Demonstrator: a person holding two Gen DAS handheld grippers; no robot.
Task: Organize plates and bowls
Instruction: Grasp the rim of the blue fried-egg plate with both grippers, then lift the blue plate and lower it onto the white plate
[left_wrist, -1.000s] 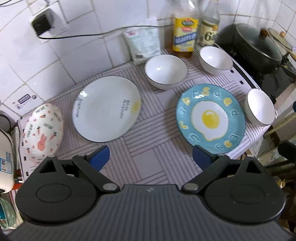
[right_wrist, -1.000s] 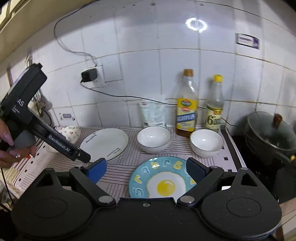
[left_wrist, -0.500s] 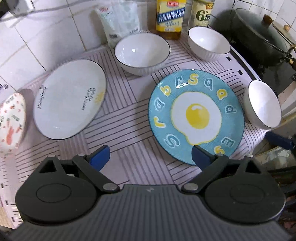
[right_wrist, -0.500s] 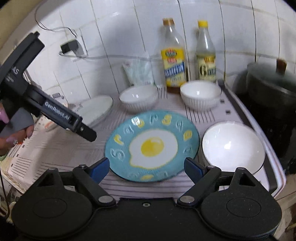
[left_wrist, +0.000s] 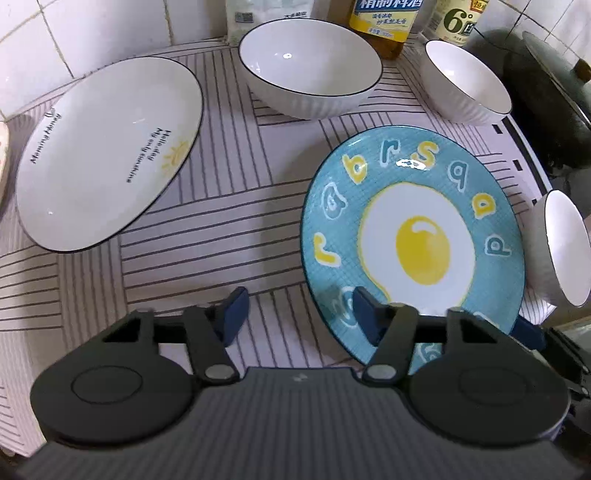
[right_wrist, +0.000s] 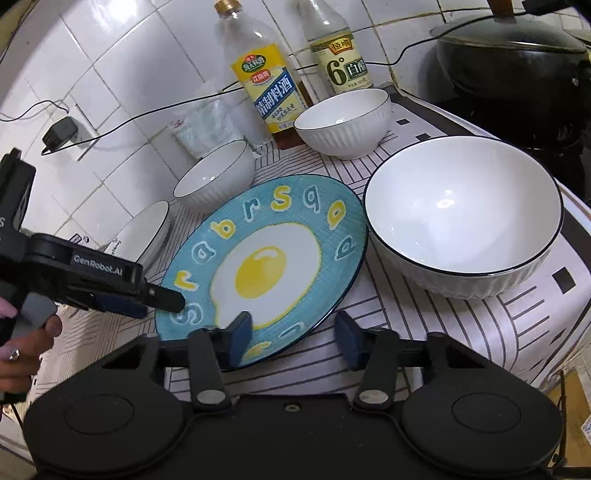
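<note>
Both grippers, left (left_wrist: 297, 314) and right (right_wrist: 295, 334), gaped wide, empty, at the egg plate's (left_wrist: 413, 236) lower edge. Their bodies hid its near rim; a bowl (left_wrist: 565, 251) sat cut off at far right.

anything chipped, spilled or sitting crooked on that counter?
Nothing spilled or visibly chipped. The blue fried-egg plate, the white oval plate and the three white ribbed bowls all sit upright and empty on the striped mat. Nothing stands out.

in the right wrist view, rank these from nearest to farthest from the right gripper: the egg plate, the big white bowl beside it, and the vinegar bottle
1. Egg plate: partly under the right gripper, at its left finger.
2. Big white bowl: ahead, to the right.
3. Vinegar bottle: at the tiled back wall.
</note>
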